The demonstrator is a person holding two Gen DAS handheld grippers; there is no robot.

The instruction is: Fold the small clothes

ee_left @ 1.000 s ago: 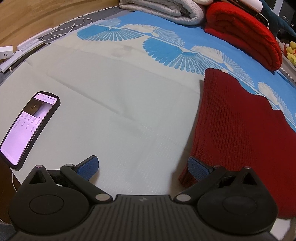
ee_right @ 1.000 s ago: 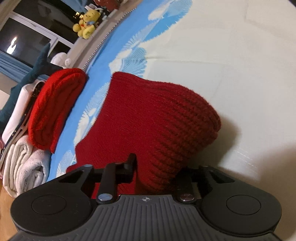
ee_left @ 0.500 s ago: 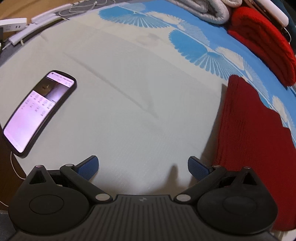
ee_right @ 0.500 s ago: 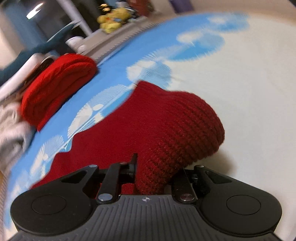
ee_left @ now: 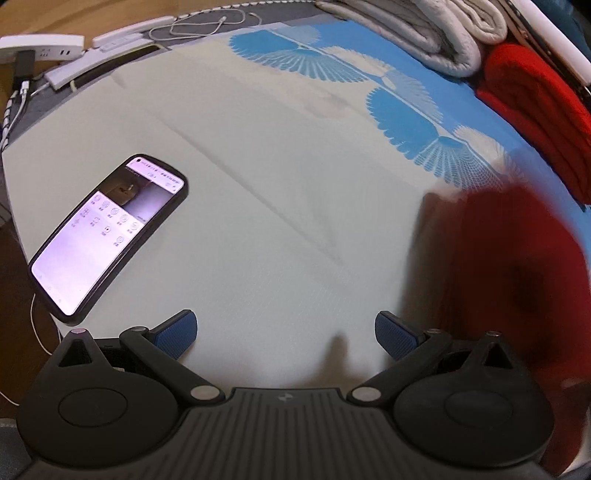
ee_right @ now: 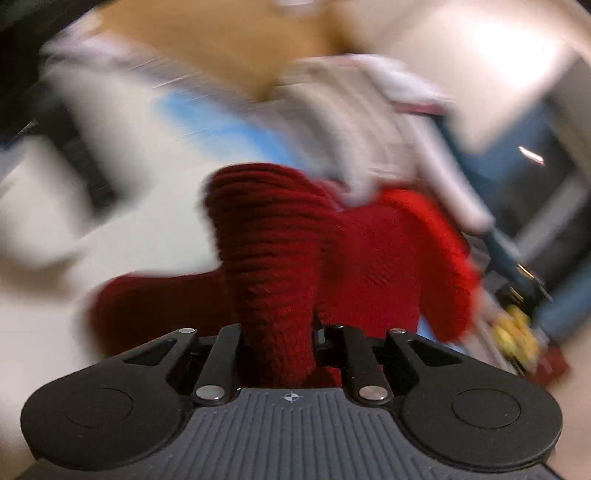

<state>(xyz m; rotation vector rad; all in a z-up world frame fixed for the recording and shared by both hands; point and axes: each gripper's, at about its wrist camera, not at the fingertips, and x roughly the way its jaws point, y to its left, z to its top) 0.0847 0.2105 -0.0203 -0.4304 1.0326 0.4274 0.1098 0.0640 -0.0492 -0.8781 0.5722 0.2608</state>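
A dark red knitted garment is bunched between my right gripper's jaws; the right gripper is shut on it and lifts it, the view heavily blurred. In the left wrist view the same garment shows blurred at the right, over the cream and blue sheet. My left gripper is open and empty, low over the bare sheet, left of the garment.
A lit phone lies on the sheet at the left. A folded bright red knit and folded grey-white towels sit at the back right. Power strips and cables lie at the back left edge.
My right gripper has swung round fast with the garment, lifting and turning it. The garment's near edge has moved off the sheet in the left view. My left gripper drifted left, still open.
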